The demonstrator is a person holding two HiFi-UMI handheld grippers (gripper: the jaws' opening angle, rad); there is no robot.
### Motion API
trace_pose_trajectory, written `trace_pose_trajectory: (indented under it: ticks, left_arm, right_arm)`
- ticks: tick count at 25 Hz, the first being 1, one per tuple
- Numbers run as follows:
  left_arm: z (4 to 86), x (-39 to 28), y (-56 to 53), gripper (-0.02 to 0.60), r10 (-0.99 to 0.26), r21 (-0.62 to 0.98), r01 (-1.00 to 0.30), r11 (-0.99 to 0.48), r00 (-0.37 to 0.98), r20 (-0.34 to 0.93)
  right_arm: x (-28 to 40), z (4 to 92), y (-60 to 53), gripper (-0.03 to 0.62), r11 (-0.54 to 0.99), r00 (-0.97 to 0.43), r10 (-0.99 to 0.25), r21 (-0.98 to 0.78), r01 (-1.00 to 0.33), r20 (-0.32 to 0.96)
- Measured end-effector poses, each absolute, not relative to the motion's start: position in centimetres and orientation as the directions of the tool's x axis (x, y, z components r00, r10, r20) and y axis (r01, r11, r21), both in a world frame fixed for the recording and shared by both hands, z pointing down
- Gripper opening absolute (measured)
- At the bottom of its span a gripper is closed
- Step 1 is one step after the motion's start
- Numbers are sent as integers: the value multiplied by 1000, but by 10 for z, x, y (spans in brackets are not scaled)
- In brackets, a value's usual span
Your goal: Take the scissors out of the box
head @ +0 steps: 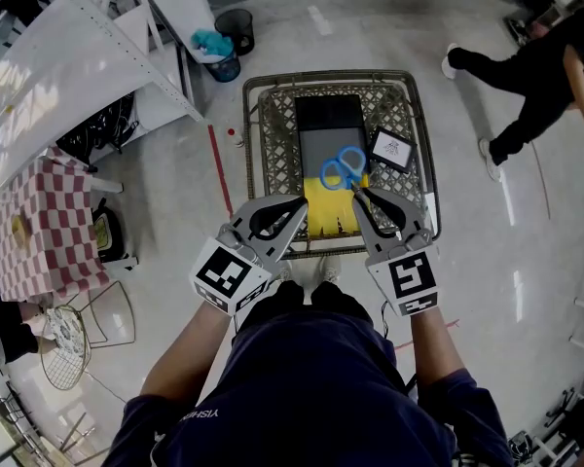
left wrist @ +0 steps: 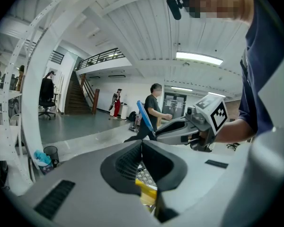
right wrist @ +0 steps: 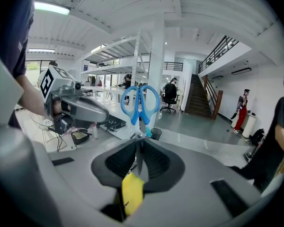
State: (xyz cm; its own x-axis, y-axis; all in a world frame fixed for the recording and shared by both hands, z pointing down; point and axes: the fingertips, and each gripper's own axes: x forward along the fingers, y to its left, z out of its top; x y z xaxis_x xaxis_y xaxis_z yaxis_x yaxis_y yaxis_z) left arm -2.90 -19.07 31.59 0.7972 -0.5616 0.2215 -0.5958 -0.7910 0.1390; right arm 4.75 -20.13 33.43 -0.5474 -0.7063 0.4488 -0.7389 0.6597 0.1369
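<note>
Right tool [right wrist: 140,141] grips blue-looped scissors [right wrist: 138,117] by steel blades; left tool [left wrist: 142,143], ribbed jaws pressed together.

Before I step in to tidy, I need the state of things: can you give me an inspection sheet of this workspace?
Surface: pale polished floor, red tape line.
Job's things: blue-handled scissors held over the wire mesh basket.
Clutter: dark grey flat box, yellow sheet, small black-framed card, in the basket.
Grippers: right hand-held gripper clamps the scissor blades; left hand-held gripper shut, empty.
Cables: nothing seen.
Surroundings: person in black, red-checked tablecloth.
</note>
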Motion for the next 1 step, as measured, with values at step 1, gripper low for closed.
trace_pose_trajectory:
  ticks: [1]
  left_arm:
    - [316, -30, -190, 25, -562, 139, -596, -791, 797, 221]
  right_arm:
    - [47, 334, -201, 69, 660, -548, -706, 137, -739, 449]
